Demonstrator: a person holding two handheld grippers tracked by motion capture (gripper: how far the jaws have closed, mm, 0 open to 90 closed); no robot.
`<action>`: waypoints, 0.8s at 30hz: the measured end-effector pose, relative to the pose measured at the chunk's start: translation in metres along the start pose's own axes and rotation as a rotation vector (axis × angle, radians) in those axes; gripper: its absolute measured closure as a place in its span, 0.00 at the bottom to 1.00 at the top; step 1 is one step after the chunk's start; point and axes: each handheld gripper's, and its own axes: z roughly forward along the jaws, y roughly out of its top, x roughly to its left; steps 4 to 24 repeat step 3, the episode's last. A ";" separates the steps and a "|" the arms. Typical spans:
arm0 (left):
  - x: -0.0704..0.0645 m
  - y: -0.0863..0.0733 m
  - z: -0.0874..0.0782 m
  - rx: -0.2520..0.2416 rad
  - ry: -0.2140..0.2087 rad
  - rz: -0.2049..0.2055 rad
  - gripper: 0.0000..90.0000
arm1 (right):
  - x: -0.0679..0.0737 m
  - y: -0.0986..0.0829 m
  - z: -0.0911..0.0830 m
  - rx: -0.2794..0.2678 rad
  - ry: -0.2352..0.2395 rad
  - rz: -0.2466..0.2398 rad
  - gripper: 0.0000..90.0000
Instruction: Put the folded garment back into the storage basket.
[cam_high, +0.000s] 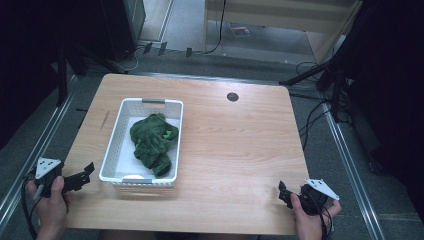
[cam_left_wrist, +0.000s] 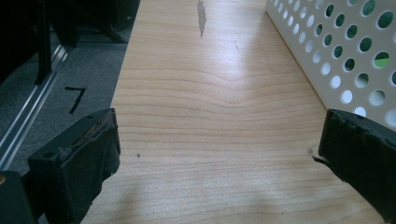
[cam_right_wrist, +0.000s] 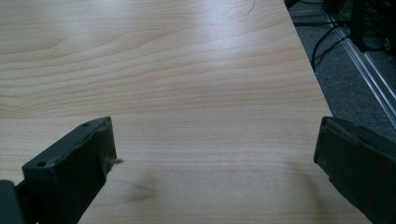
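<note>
A crumpled dark green cloth (cam_high: 152, 141) lies inside a white perforated basket (cam_high: 114, 145) on the left half of the wooden table (cam_high: 235, 145). My left gripper (cam_high: 82, 176) rests at the table's near left corner, just left of the basket, open with nothing between its jaws. Its own view has the basket wall (cam_left_wrist: 345, 56) on the right, green showing through the holes. My right gripper (cam_high: 284, 192) sits near the front right corner, open and empty above bare wood (cam_right_wrist: 187, 93). A green fibre clings to its left fingertip (cam_right_wrist: 100, 149).
A round cable grommet (cam_high: 232, 96) sits at the table's far middle. Metal rails (cam_high: 350, 165) and cables run along the floor on both sides. The right table edge (cam_right_wrist: 313, 79) is close to my right gripper.
</note>
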 end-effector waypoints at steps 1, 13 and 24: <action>0.000 0.000 0.000 0.002 0.000 0.001 0.00 | 0.000 0.000 -0.001 -0.001 -0.001 0.000 0.00; 0.000 0.000 0.000 0.002 0.002 0.002 0.00 | 0.001 0.002 -0.002 -0.006 0.002 0.006 0.00; 0.000 0.000 0.000 0.002 0.002 0.002 0.00 | 0.001 0.002 -0.002 -0.006 0.002 0.006 0.00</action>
